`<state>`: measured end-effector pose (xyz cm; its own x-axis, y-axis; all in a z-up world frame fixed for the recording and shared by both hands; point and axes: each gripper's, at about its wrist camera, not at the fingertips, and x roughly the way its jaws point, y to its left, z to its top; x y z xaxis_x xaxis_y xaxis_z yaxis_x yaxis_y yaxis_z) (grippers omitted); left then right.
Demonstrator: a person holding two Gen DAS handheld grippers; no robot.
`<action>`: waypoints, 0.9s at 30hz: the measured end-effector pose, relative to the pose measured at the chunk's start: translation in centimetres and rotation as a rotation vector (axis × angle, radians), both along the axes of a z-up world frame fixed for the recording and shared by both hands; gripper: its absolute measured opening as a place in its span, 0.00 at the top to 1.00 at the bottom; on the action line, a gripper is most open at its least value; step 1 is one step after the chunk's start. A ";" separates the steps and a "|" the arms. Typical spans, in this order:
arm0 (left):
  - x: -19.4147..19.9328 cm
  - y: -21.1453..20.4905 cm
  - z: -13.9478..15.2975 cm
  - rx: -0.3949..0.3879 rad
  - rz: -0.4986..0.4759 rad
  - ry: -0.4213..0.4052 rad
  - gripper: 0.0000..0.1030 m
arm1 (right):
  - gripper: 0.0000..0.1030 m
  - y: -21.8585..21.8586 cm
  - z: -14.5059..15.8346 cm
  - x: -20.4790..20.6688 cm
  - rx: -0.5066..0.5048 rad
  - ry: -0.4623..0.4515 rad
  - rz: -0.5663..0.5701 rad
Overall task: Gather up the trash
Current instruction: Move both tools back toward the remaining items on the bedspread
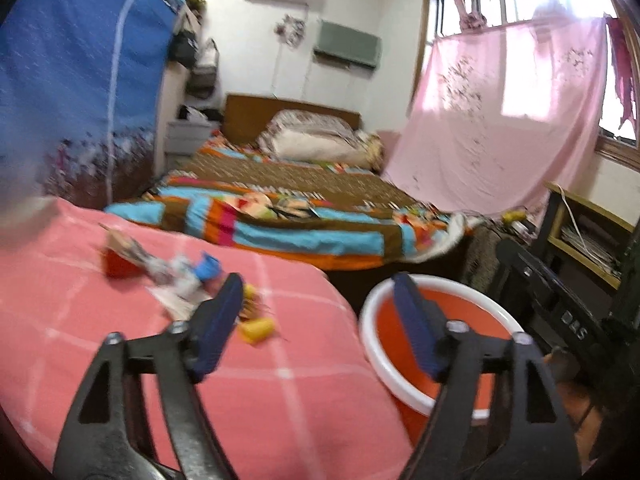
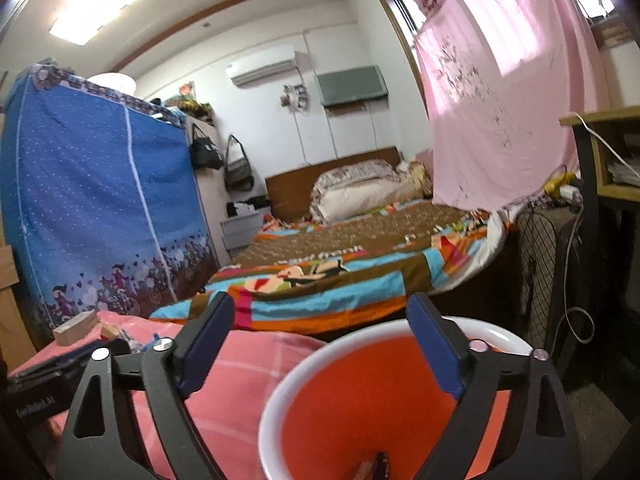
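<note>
Bedroom setting: a bed [image 1: 304, 184] with a striped multicolour quilt runs toward a white back wall, a blue fabric wardrobe [image 1: 76, 80] stands on the left, and a pink sheet [image 1: 492, 120] hangs before the window on the right. Nearest the cameras lies a pink checked cover [image 1: 256, 400], and at its right edge stands a red bucket [image 1: 400, 312] with a white rim.

Left gripper [image 1: 322, 328]: jaws stand wide apart, nothing between them. Its left finger lies over the pink cover, its right finger over the bucket rim. Image is blurred.

Right gripper [image 2: 320, 348]: jaws likewise wide, nothing between the pads. It hangs above the bucket [image 2: 360, 408], with its right finger over the opening and its left finger over the cover.

Trash [image 1: 168, 268]: a loose heap of wrappers and scraps on the pink cover, left of the left gripper and well apart from the bucket. It includes a red piece, a blue piece and crumpled paper; two yellow bits [image 1: 256, 326] lie just beside the left finger. Single items cannot be identified through the blur.

Bucket interior, right wrist view: a small dark scrap [image 2: 378, 466] sits at the bottom edge of frame; its nature cannot be told.

A wooden block [image 2: 76, 328] rests on the far left of the cover.
</note>
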<state>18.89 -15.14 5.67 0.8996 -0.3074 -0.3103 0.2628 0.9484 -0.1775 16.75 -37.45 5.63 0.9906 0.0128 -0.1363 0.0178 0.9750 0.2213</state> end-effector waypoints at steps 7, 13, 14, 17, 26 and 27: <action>-1.6 4.0 0.9 0.012 0.144 -0.119 0.00 | 0.00 2.7 1.1 -1.0 -0.046 -0.135 0.031; -2.5 7.0 0.8 0.035 0.226 -0.163 0.00 | 0.00 5.4 1.6 -1.2 -0.082 -0.201 0.094; -2.6 7.5 0.8 0.036 0.237 -0.170 0.00 | 0.00 6.0 1.6 -1.2 -0.090 -0.211 0.107; -3.3 8.8 0.8 0.049 0.269 -0.198 0.00 | 0.00 7.5 1.6 -1.4 -0.113 -0.237 0.135; -3.8 11.8 0.6 0.085 0.324 -0.254 0.00 | 0.00 11.5 1.1 -0.6 -0.187 -0.262 0.199; -3.8 12.0 0.5 0.087 0.327 -0.258 0.00 | 0.00 11.9 1.0 -0.5 -0.200 -0.259 0.202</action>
<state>15.08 -3.15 6.18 0.9969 0.0247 -0.0746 -0.0293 0.9977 -0.0612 16.24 -25.59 6.61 0.9729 0.2095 0.0982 -0.2104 0.9776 -0.0011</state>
